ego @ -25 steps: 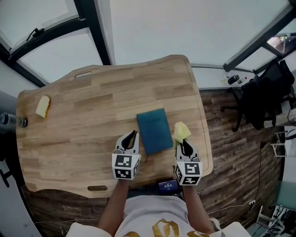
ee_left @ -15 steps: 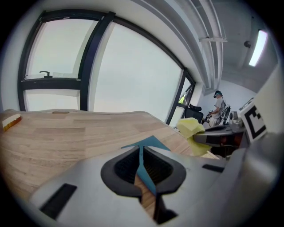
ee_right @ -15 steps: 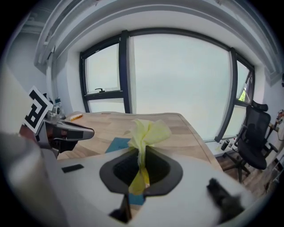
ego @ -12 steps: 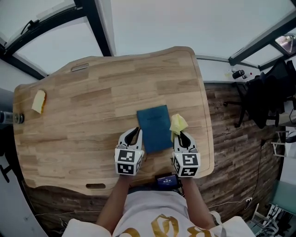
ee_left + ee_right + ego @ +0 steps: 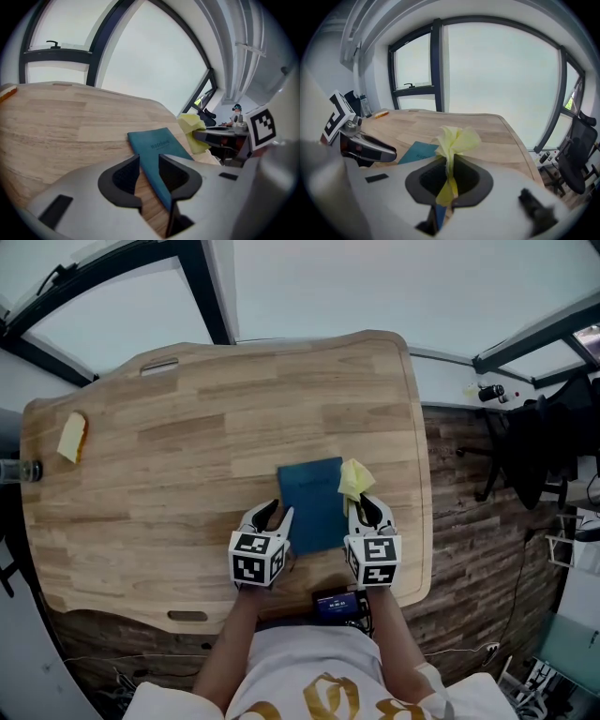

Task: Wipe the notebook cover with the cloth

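Observation:
A teal notebook [image 5: 312, 502] lies closed on the wooden table [image 5: 187, 427], near its front edge. My left gripper [image 5: 274, 515] sits low at the notebook's left edge. Its jaws have just been opening and stand open [image 5: 149, 161], with the notebook's near left edge [image 5: 157, 143] running between them. My right gripper [image 5: 361, 505] is at the notebook's right edge, shut on a crumpled yellow cloth [image 5: 353, 479]. The cloth [image 5: 457, 140] sticks up out of the closed jaws [image 5: 450, 161], and the notebook [image 5: 418, 151] shows to its left.
A yellow sponge-like piece [image 5: 71, 436] lies at the table's far left, with a bottle [image 5: 19, 470] at that edge. A small dark device [image 5: 335, 604] sits at the front edge by the person's body. A black office chair [image 5: 553, 442] stands on the right.
Both grippers have come down and inward to the notebook's two sides. The left jaws were shut and now stand open. The cloth has moved left onto the notebook's right edge.

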Available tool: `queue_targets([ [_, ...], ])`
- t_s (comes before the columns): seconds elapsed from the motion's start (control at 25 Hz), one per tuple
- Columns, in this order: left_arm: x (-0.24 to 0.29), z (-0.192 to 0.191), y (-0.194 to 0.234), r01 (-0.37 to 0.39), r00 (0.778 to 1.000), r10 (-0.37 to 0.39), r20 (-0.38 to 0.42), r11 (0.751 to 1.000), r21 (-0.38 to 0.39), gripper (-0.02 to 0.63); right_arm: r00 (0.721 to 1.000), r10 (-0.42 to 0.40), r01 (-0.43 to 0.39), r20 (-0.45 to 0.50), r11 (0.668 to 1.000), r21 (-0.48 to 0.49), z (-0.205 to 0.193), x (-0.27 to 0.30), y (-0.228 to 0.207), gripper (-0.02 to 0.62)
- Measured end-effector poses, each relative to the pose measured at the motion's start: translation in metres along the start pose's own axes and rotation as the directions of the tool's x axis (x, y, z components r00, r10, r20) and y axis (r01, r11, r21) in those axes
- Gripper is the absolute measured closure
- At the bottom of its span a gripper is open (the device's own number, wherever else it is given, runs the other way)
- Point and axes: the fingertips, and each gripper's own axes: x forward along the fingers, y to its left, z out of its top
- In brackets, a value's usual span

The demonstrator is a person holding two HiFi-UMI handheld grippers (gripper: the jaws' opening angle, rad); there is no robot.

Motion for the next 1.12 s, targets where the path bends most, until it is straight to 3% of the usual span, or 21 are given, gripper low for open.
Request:
queue_targets([
  [0.2,0.012,-0.008,-0.001,0.03,0.999,-0.032,-0.042,0.998,-0.047,0.448,1.0,0.005,-0.006,-0.028,1.0,-0.019,-0.003,0.017,-0.006,0.558],
  [0.44,0.02,-0.018,0.001,0.011,0.995,-0.014,-0.096,0.999,-0.039,0.443,0.998,0.008,-0.011,-0.057,0.999,-0.039,-0.009,0.032,-0.011,0.558],
  [0.64,0.02,-0.018,0.008,-0.001,0.995,-0.006,-0.103,0.998,-0.069,0.503,0.997,0.008,-0.012,-0.076,0.998,-0.055,-0.012,0.042,-0.012,0.558],
  [1.12,0.022,-0.02,0.007,-0.004,0.994,-0.003,-0.113,0.998,-0.06,0.518,0.992,0.011,-0.025,-0.129,0.994,-0.108,-0.024,0.056,-0.008,0.558],
])
